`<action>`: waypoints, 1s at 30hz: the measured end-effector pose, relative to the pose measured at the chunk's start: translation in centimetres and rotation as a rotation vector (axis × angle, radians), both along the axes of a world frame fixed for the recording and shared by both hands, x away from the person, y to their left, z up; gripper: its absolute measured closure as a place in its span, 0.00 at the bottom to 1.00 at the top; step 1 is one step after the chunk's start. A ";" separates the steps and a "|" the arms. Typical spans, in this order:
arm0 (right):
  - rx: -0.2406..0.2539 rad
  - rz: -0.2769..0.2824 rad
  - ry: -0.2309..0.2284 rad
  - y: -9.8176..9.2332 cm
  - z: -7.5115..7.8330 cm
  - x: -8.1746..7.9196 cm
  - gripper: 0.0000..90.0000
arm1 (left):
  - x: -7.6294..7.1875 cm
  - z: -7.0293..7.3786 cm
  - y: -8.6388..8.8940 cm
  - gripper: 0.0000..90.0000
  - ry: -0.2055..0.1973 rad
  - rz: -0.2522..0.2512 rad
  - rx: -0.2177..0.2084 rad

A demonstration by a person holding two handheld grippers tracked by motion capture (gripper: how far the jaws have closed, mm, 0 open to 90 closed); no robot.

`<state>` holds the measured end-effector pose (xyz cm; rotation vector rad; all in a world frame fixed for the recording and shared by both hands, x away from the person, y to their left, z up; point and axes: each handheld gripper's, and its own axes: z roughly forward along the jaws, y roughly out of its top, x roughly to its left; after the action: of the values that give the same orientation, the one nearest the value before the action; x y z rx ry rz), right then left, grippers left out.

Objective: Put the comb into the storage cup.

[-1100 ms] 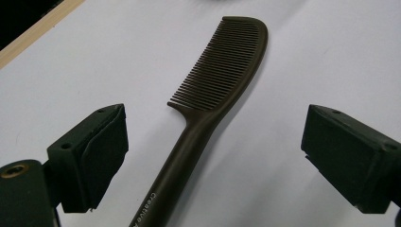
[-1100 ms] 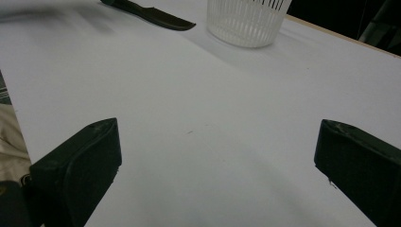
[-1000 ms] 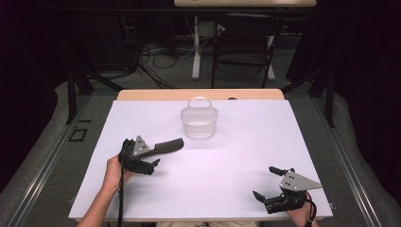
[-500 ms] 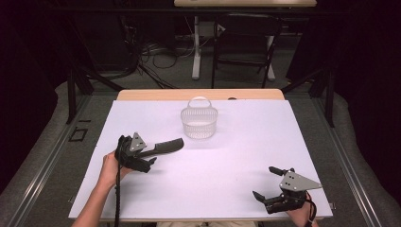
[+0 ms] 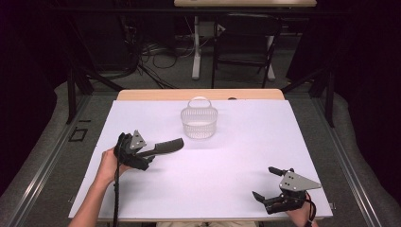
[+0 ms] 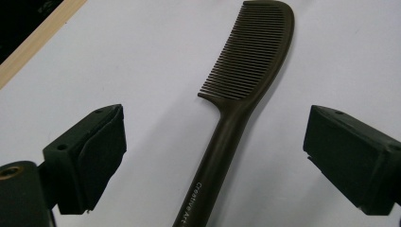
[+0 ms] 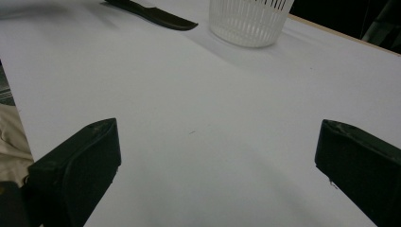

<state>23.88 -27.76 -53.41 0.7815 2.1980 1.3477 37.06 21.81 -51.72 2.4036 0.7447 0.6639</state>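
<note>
A dark brown comb [image 6: 246,75] lies flat on the white table, teeth end away from me. My left gripper [image 6: 215,127] hovers over its handle, jaws wide open on either side and not touching it. From above, the comb [image 5: 168,145] sticks out to the right of the left gripper [image 5: 150,153] at the table's left. A white slatted basket [image 5: 199,123] stands at the middle back. My right gripper [image 5: 263,182] rests open near the front right corner with nothing between its jaws. Along the right gripper [image 7: 213,142], the basket [image 7: 250,19] and comb [image 7: 151,14] show far off.
The white table cover [image 5: 236,156] has a wooden edge [image 5: 198,94] at the back. Beyond it stand dark table legs, a chair and cables on the floor. A cable trails from the left gripper along the person's forearm [image 5: 101,189].
The left hand and gripper have edged slightly to the left. The comb and the right gripper stay where they were.
</note>
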 end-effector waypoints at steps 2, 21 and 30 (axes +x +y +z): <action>0.003 -0.001 0.001 0.0 0.0 0.0 0.01 | 0.0 0.0 0.0 0.10 0.005 -0.008 0.014; 0.035 -0.004 0.016 -0.2 -0.1 0.1 0.01 | 2.4 0.4 -1.3 0.39 0.150 -0.093 0.165; 0.028 -0.004 0.013 -0.3 -0.2 0.0 0.01 | 3.3 0.1 -1.8 0.61 0.225 -0.169 0.214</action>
<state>23.89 -28.04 -53.56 0.8067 2.1906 1.3776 40.39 20.05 -51.64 2.7340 0.5730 0.4277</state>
